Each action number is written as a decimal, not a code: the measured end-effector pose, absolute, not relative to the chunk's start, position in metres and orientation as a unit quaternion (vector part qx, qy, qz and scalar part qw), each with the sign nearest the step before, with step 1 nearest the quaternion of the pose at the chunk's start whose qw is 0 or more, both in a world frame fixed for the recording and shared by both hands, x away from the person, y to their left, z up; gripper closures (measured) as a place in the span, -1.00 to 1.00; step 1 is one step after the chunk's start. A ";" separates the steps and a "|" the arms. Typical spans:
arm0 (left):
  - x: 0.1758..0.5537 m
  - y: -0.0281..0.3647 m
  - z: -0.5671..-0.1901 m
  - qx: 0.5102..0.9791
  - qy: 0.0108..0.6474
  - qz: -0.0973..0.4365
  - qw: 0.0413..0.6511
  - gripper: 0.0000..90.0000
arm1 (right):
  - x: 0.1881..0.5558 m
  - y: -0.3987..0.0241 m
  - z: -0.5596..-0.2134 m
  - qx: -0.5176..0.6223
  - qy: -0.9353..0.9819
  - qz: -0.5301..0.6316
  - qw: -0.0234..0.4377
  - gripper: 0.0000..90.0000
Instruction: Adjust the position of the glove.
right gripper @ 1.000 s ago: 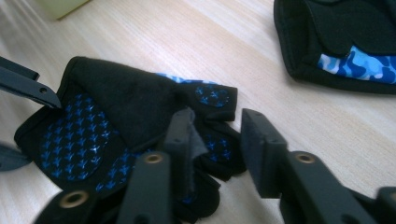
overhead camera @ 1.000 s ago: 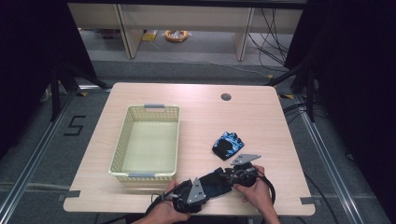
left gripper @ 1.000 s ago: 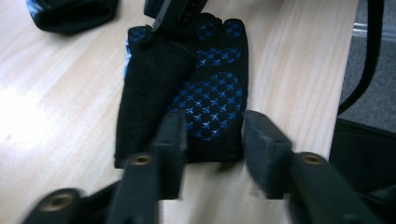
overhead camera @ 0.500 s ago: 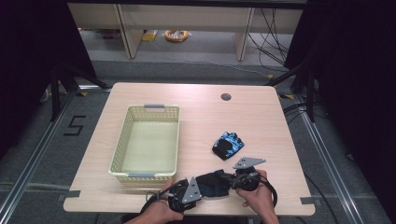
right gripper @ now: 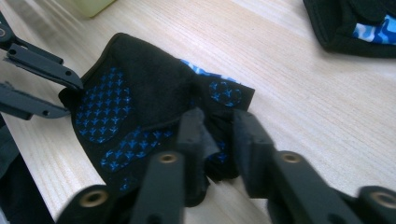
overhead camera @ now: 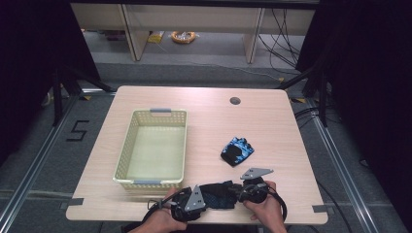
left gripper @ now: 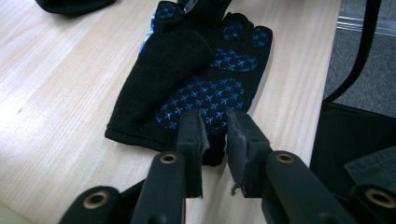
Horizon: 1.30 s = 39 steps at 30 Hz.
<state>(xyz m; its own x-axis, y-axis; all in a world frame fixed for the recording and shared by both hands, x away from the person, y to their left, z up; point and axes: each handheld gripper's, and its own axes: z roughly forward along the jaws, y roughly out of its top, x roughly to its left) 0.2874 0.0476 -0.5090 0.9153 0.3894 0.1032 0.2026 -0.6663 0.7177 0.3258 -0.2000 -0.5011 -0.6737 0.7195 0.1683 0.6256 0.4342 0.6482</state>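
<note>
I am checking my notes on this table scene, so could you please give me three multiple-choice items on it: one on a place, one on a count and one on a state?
1. Where does the basket stand?
A. on the left half of the table
B. on the floor
C. at the table's right edge

2. How many gloves lie on the table?
A. one
B. two
C. four

3. In what state is the basket?
A. tipped on its side
B. holding a glove
C. upright and empty

Answers:
1 A, since the high view shows it left of the table's middle.
2 B, since the far glove lies right of the basket and the near glove lies at the near edge.
3 C, since its bare floor shows inside upright walls.
</note>
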 end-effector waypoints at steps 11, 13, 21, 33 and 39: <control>0.276 0.065 -0.499 0.889 0.189 0.105 0.404 0.06 | 0.329 -0.207 -0.481 0.374 0.839 0.378 0.119 0.16; 0.274 0.071 -0.496 0.890 0.187 0.106 0.403 0.05 | 0.333 -0.207 -0.479 0.374 0.836 0.382 0.123 0.16; 0.271 0.091 -0.493 0.878 0.215 0.100 0.415 -0.07 | 0.361 -0.210 -0.470 0.360 0.836 0.381 0.163 0.17; 0.270 0.110 -0.498 0.877 0.239 0.095 0.406 -0.14 | 0.418 -0.198 -0.480 0.374 0.849 0.348 0.136 0.19; 0.268 0.113 -0.499 0.873 0.246 0.096 0.411 -0.16 | 0.431 -0.191 -0.490 0.379 0.853 0.335 0.127 0.23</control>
